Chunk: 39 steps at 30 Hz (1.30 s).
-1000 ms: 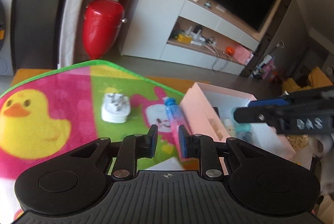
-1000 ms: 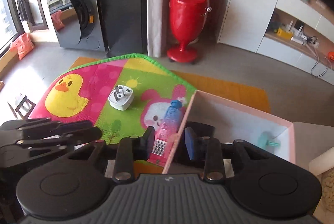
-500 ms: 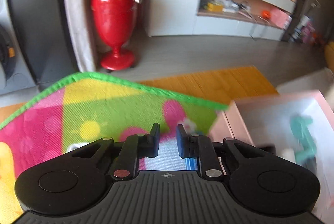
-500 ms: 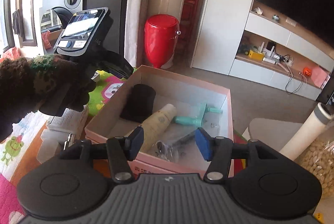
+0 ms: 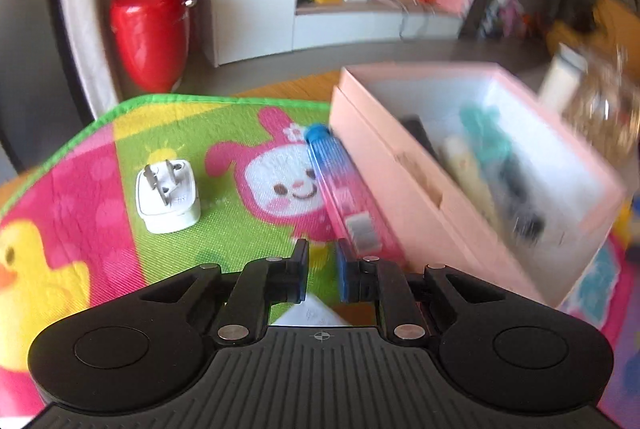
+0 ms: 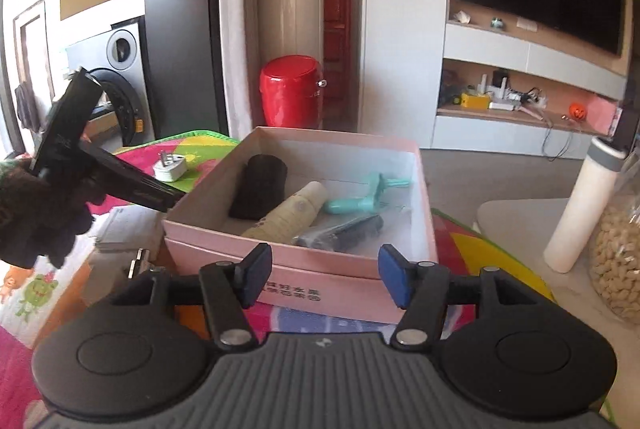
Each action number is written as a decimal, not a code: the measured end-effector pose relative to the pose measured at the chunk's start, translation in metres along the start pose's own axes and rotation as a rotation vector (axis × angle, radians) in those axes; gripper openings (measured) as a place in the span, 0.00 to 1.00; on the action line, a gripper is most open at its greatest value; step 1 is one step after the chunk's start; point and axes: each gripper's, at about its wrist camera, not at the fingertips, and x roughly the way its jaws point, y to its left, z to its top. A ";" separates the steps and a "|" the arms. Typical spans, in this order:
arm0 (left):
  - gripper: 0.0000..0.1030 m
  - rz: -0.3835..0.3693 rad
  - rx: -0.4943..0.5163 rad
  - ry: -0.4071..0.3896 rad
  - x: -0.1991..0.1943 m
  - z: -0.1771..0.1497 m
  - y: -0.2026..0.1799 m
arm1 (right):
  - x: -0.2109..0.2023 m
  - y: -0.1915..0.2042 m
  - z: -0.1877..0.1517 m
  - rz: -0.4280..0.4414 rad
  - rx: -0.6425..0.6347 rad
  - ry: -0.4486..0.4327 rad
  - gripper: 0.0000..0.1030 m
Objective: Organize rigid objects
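Note:
A pink box (image 5: 404, 185) stands on a colourful play mat (image 5: 100, 157); it also shows in the right wrist view (image 6: 348, 271). It holds a black cylinder (image 6: 260, 187), a cream tube (image 6: 288, 215), a teal tool (image 6: 366, 197) and a dark item (image 6: 340, 233). A pink and blue tube (image 5: 340, 189) lies on the mat against the box's left wall. A white plug adapter (image 5: 168, 195) lies further left. My left gripper (image 5: 322, 269) is nearly shut and empty, just before the tube's near end. My right gripper (image 6: 320, 279) is open and empty, in front of the box.
A red stool (image 6: 290, 91) stands behind the mat. A white bottle (image 6: 584, 205) and a jar of nuts (image 6: 618, 253) stand right of the box. White papers (image 6: 120, 229) lie left of the box. A TV cabinet (image 6: 520, 109) fills the back wall.
My left gripper has swung back over the mat, so the tube and adapter are in view again. My right gripper has pulled back to the box's front and opened wider.

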 end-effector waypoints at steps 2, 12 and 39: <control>0.19 -0.052 -0.122 -0.045 0.003 0.010 0.012 | 0.000 0.003 -0.002 0.026 -0.010 0.008 0.57; 0.26 -0.047 -0.172 0.010 0.063 0.066 0.012 | 0.006 0.008 -0.015 0.124 -0.016 0.050 0.60; 0.27 -0.030 -0.277 -0.140 -0.080 -0.050 0.091 | 0.049 0.140 0.031 0.379 -0.091 0.157 0.85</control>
